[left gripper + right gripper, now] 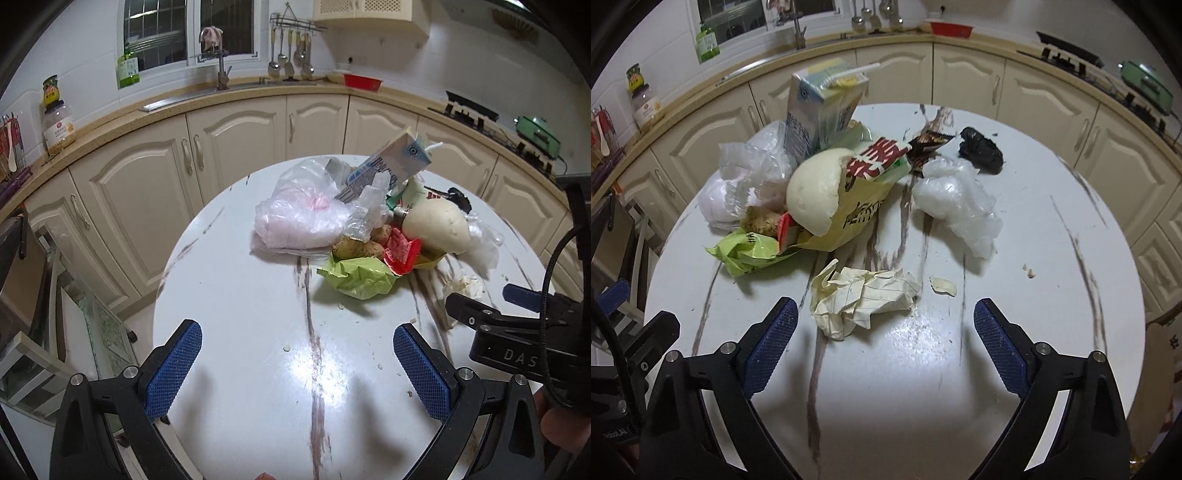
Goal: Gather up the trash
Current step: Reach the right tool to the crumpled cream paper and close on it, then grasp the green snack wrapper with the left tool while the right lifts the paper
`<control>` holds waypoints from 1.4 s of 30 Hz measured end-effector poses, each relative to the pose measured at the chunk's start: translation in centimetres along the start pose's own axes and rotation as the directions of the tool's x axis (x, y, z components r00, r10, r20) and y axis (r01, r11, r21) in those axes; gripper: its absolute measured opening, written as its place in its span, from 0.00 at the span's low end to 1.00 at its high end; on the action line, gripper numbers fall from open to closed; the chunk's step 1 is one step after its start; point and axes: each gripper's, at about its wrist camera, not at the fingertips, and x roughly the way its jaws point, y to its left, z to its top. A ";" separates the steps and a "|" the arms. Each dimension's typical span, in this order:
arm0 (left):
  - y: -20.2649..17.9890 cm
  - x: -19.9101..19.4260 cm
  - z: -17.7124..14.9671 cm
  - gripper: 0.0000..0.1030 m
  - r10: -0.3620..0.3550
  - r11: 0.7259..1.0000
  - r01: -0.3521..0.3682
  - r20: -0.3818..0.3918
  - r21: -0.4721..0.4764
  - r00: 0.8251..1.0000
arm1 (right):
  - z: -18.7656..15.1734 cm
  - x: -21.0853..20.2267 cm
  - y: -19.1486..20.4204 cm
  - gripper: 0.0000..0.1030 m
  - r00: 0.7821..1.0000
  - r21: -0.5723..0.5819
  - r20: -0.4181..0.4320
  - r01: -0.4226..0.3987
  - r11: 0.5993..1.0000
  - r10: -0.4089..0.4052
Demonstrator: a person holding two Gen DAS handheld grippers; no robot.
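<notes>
Bare table (pixel 1034 314) right of crumpled paper (pixel 862 299); trash heap (pixel 827 181) blocks far-left side.

My left gripper (pixel 297 363) hangs level and low, its two blue-padded fingers (pixel 173 367) spread wide with nothing between them. My right gripper (pixel 884 341) sits the same way, jaws wide apart and empty, pads (pixel 997 347) pointing forward. From the left wrist view I see my right gripper (pixel 517 317) just beside it, to its right, the two not touching.
</notes>
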 end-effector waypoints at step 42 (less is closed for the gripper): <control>0.9 9.0 2.6 0.32 -0.222 0.973 0.229 -0.143 0.035 0.964 | 0.3 -0.5 -5.9 0.41 0.993 0.036 0.007 -0.119 0.992 0.118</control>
